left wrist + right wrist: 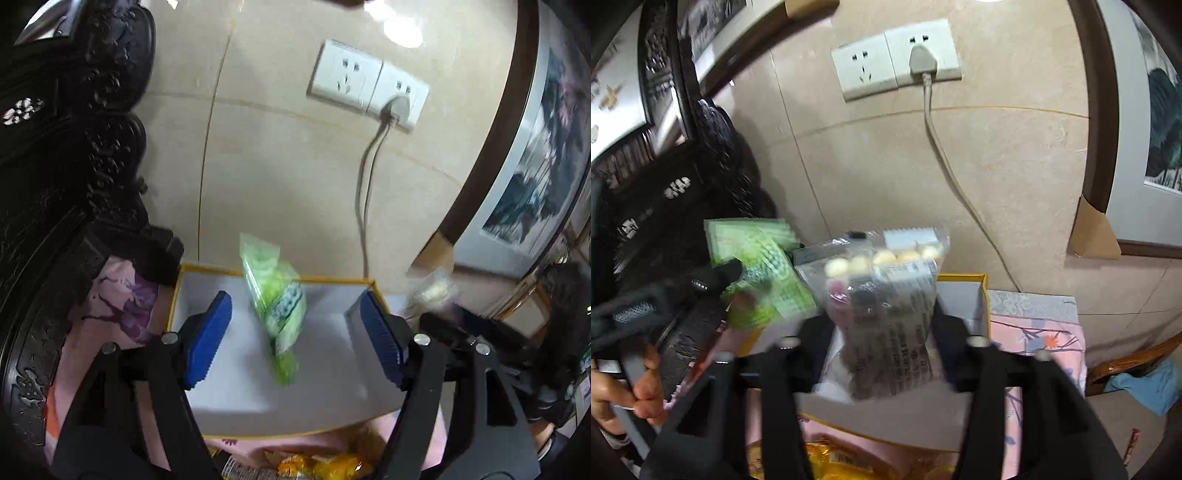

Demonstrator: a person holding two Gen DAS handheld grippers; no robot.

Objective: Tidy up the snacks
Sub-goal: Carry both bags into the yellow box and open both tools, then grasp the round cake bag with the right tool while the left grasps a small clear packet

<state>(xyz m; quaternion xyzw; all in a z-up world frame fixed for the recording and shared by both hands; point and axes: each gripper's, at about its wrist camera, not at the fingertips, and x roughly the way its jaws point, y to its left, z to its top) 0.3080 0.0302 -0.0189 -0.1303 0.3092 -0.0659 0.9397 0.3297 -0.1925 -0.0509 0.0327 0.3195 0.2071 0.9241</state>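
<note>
Green packet [279, 306] blurred between wide-open left gripper [295, 332] pads, untouched, over box [229, 406]. Right gripper [882, 332] clamps clear packet [886, 295].

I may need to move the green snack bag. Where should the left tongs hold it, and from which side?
Probably the flat sealed top of the green snack bag, from above: it leans over the white box with that thin edge uppermost, and the open left tongs straddle its puffy middle.
</note>
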